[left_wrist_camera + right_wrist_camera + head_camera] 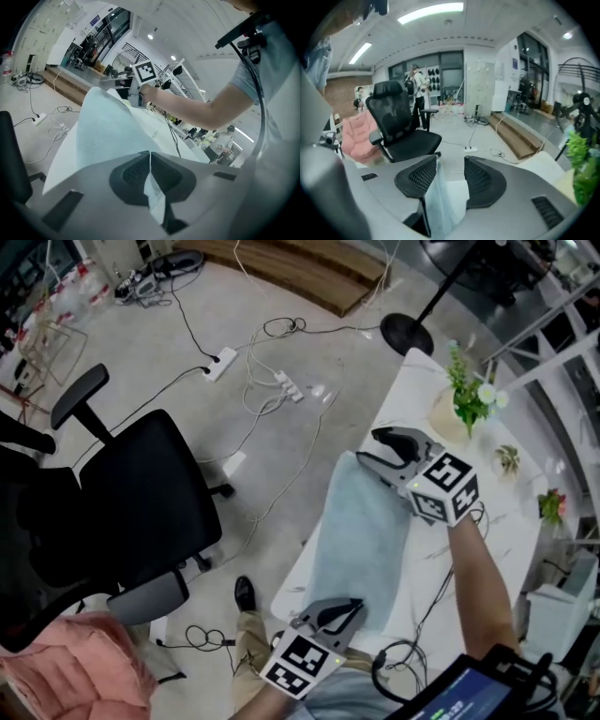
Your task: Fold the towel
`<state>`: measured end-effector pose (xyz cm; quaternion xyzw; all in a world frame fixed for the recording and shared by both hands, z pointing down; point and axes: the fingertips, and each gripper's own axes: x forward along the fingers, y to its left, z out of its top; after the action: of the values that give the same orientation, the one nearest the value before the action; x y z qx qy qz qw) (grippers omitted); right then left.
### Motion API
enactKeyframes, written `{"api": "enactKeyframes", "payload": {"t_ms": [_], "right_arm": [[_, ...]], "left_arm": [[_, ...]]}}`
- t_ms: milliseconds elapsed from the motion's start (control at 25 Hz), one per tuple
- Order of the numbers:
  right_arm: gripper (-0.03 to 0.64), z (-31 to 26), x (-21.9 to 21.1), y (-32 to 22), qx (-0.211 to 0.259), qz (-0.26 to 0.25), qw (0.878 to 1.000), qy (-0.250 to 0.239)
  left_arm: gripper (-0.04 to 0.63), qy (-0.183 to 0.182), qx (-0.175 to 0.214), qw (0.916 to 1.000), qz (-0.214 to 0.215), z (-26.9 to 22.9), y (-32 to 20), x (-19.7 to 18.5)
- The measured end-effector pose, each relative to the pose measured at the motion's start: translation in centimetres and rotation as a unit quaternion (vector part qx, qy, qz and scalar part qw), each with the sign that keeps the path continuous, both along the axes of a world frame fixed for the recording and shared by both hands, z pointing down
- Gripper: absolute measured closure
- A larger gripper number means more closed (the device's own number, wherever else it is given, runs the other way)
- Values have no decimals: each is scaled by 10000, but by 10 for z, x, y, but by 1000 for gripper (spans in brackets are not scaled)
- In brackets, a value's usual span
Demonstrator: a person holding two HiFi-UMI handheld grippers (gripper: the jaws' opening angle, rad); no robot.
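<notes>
- My left gripper (349,607) sits at the near end of the tabletop (417,390). Its jaws are pressed together on an edge of the towel (361,531), and a pinch of pale cloth shows between the pads.
- The pale blue towel lies lengthwise on the tabletop, along the edge that faces the black office chair (131,512).
- My right gripper (370,448) hangs over the middle of the tabletop, at the towel's far end. Its jaws are apart, and a fold of towel stands in the gap, against one pad and clear of the other.
- A green plant (466,395) stands farther along the tabletop, beyond my right gripper.
</notes>
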<state>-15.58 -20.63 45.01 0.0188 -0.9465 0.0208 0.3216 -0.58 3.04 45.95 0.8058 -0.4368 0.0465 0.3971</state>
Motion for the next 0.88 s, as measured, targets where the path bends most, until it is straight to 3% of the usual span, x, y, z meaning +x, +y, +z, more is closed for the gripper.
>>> {"api": "enactKeyframes", "payload": {"t_ms": [120, 160, 320, 400, 480, 640, 880], "right_arm": [[476, -39, 42, -18, 308, 396, 9986, -163], [507, -40, 54, -11, 370, 292, 9989, -32], [520, 9, 82, 40, 357, -500, 9957, 699], [523, 39, 94, 49, 603, -619, 9895, 1155], [538, 51, 108, 43, 755, -454, 9866, 1371], [538, 52, 148, 28, 550, 1, 9857, 1596], [538, 53, 231, 15, 348, 630, 9795, 1881]], "left_arm": [[581, -2, -111, 9999, 74, -2, 0, 2], [581, 8, -136, 9999, 99, -2, 0, 2], [581, -7, -179, 9996, 202, 4, 1, 2], [581, -75, -237, 9992, 324, 6, 0, 5], [581, -107, -316, 9982, 506, 7, 0, 12], [581, -162, -452, 9931, 1070, 11, 2, 33], [581, -179, -660, 9772, 2010, 13, -6, 70]]}}
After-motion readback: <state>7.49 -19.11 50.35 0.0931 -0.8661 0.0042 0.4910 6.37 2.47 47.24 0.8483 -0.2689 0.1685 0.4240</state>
